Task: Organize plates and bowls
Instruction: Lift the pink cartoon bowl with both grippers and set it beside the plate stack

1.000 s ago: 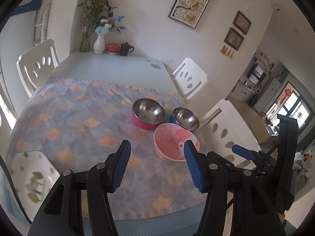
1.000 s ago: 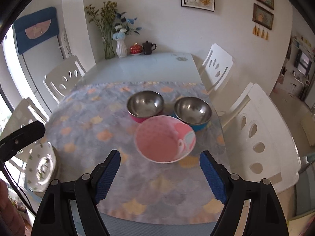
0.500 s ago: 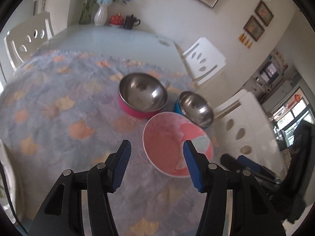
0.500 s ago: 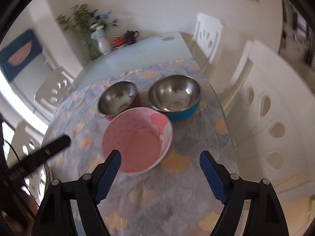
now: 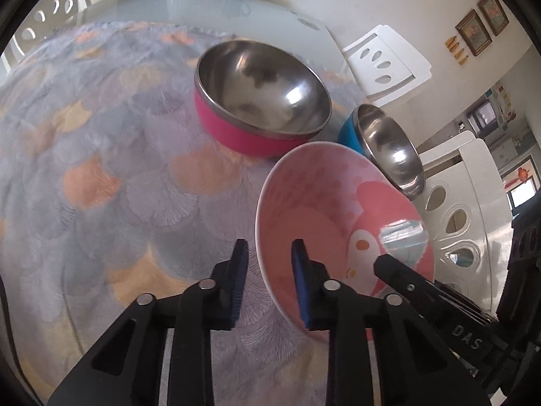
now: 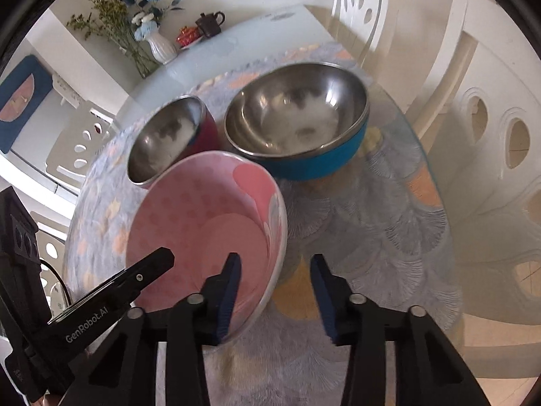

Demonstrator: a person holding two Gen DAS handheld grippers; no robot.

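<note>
A pink bowl point(image 5: 324, 209) with a cartoon print sits on the patterned tablecloth, also in the right wrist view point(image 6: 203, 223). Behind it stand a steel bowl with a pink outside point(image 5: 260, 94) and a steel bowl with a blue outside point(image 5: 389, 142); both show in the right wrist view, pink one point(image 6: 165, 138), blue one point(image 6: 297, 125). My left gripper point(image 5: 267, 284) is open and straddles the pink bowl's left rim. My right gripper point(image 6: 274, 291) is open and straddles its right rim. Neither has closed on the rim.
The tablecloth point(image 5: 101, 176) covers the near part of a glass table. A vase point(image 6: 162, 47), a red pot and a dark teapot point(image 6: 209, 23) stand at the far end. White chairs point(image 6: 480, 135) surround the table, close on the right.
Both grippers have moved forward and down to the pink bowl, one on each side of its rim. Their jaws have narrowed but remain open. The bowls have not moved.
</note>
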